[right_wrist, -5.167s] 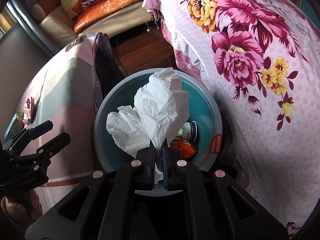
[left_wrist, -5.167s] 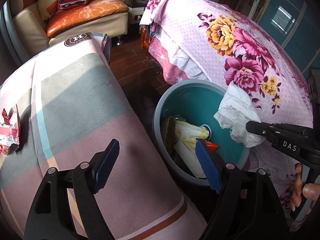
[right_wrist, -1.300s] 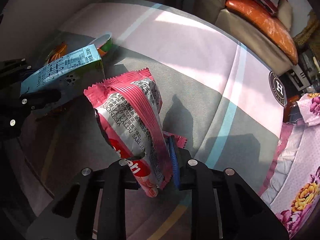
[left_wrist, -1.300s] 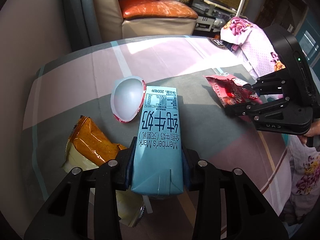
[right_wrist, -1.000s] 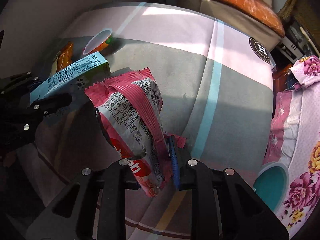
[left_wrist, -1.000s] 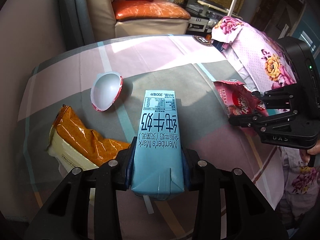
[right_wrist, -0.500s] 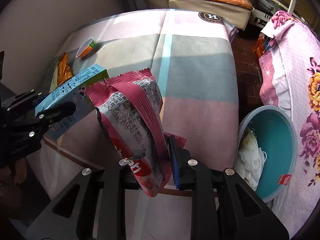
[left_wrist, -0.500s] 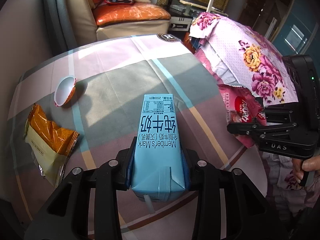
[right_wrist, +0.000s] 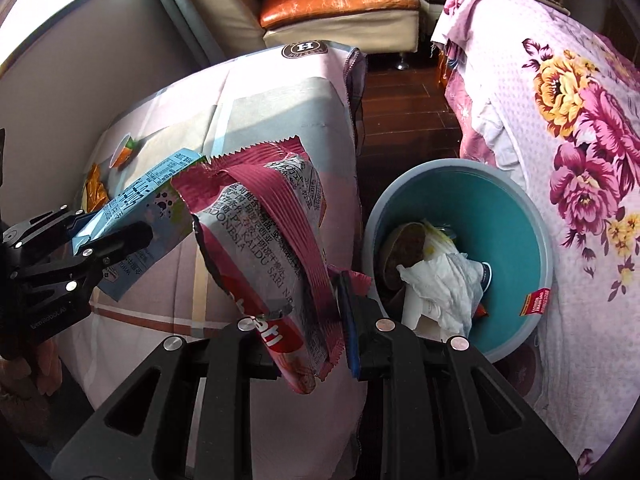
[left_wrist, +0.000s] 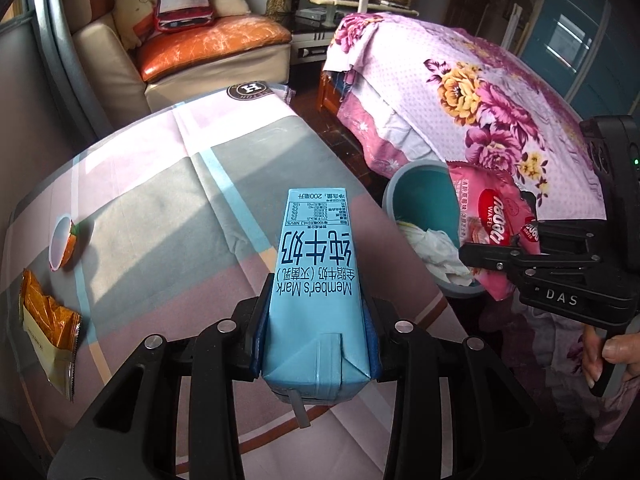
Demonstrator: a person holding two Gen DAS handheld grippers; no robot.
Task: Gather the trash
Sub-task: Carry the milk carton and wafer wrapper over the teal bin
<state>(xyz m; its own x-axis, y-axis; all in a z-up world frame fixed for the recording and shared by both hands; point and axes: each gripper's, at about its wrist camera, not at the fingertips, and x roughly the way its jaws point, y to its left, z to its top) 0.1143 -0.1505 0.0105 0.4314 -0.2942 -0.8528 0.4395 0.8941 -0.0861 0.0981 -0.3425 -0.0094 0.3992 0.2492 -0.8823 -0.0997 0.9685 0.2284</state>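
My left gripper point(left_wrist: 316, 336) is shut on a light blue milk carton point(left_wrist: 316, 280) and holds it above the near edge of the cloth-covered table point(left_wrist: 168, 200). My right gripper point(right_wrist: 308, 320) is shut on a red and pink wafer wrapper point(right_wrist: 272, 240), held just left of the teal bin point(right_wrist: 516, 216). The bin stands on the floor between the table and the bed and holds white tissue point(right_wrist: 444, 284) and other trash. The right gripper and wrapper point(left_wrist: 496, 232) also show in the left wrist view, over the bin point(left_wrist: 420, 184).
An orange snack wrapper point(left_wrist: 48, 320) and a small tipped cup point(left_wrist: 62, 240) lie on the table's left side. A bed with a floral pink cover point(left_wrist: 480, 100) stands to the right. A sofa with an orange cushion point(left_wrist: 208, 44) is behind.
Both grippers have carried the carton and the wrapper from the table's left side towards the bin. The bin is now close in both views. Both grips are unchanged.
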